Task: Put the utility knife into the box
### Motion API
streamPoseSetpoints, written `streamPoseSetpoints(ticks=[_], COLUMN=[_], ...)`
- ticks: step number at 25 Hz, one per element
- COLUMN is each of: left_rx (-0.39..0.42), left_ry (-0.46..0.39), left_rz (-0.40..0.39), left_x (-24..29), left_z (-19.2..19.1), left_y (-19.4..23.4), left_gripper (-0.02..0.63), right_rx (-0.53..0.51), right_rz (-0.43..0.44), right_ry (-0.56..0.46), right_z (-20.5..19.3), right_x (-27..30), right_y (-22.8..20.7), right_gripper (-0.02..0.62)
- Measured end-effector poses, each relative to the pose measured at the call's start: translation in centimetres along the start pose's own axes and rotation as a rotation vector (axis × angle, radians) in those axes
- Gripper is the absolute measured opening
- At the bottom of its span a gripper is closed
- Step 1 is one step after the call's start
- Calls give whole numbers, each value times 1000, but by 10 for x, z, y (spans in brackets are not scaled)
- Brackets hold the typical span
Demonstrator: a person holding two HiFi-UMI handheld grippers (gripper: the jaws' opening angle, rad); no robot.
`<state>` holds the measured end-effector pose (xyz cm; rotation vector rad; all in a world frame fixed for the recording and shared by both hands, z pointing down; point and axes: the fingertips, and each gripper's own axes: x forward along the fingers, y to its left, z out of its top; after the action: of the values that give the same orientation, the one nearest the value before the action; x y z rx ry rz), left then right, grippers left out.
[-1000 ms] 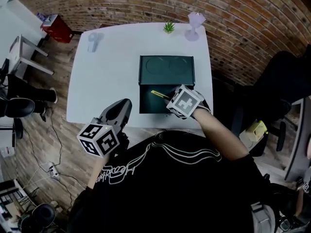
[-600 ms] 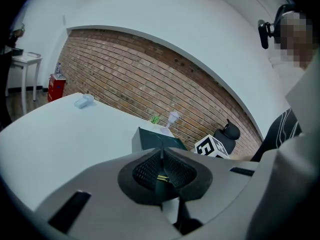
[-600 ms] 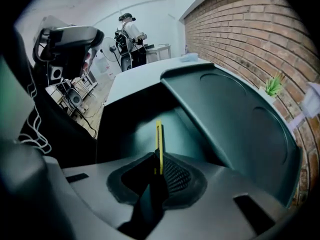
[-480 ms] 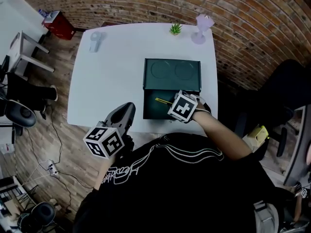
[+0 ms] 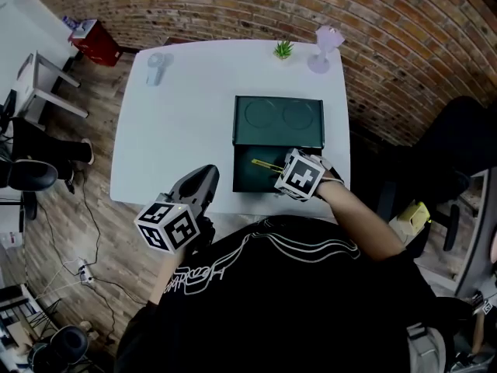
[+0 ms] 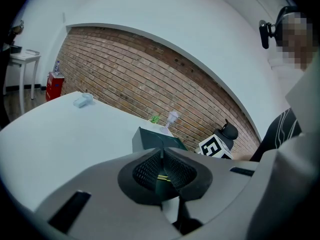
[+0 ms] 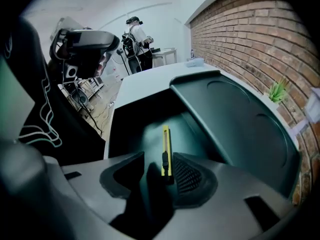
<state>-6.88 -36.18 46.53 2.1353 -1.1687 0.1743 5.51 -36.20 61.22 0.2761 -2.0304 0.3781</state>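
Note:
A dark green box [image 5: 250, 182] stands open on the white table [image 5: 178, 130], its lid [image 5: 278, 120] tipped back. The yellow utility knife [image 5: 266, 165] lies along the box's inside. My right gripper [image 5: 283, 175] is over the box's near right corner. In the right gripper view its jaws are opening, and the knife [image 7: 165, 149] rests between them against the right pad [image 7: 187, 176], with a gap to the left pad. My left gripper [image 5: 203, 177] hangs shut at the table's near edge, left of the box, holding nothing.
At the table's far edge stand a small green plant [image 5: 283, 50] and a pale purple stemmed glass [image 5: 324, 47]. A pale blue object [image 5: 158, 68] lies at the far left corner. A brick wall runs behind the table. A black chair [image 5: 458, 154] is at the right.
My right gripper has gone down into the box with the knife, closer to its near edge. The left gripper has hardly moved.

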Motion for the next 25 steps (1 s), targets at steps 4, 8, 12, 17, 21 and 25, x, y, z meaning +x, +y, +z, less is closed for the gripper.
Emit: streamPoseSetpoints(ticks=[4, 8, 12, 17, 21, 25], left_rx=[17, 41, 62, 72, 89, 100], left_ry=[15, 31, 33, 31, 8, -11], left_rz=[-21, -41, -65, -89, -135, -170], left_x=[-4, -14, -33, -63, -83, -100], left_z=[0, 1, 1, -7, -11, -17], left_y=[-6, -17, -35, -51, -70, -84], left_gripper=[41, 41, 41, 41, 41, 41], right_rx=[49, 110, 160, 208, 218, 232], right_rz=[-50, -70, -19, 86, 136, 198], right_ry=[-92, -273, -497, -731, -855, -940], right_z=[11, 28, 48, 70, 76, 76], right_x=[-19, -53, -96, -139, -163, -182], right_y=[-3, 10, 42, 90, 122, 153], right_gripper=[214, 210, 174, 84, 3, 3])
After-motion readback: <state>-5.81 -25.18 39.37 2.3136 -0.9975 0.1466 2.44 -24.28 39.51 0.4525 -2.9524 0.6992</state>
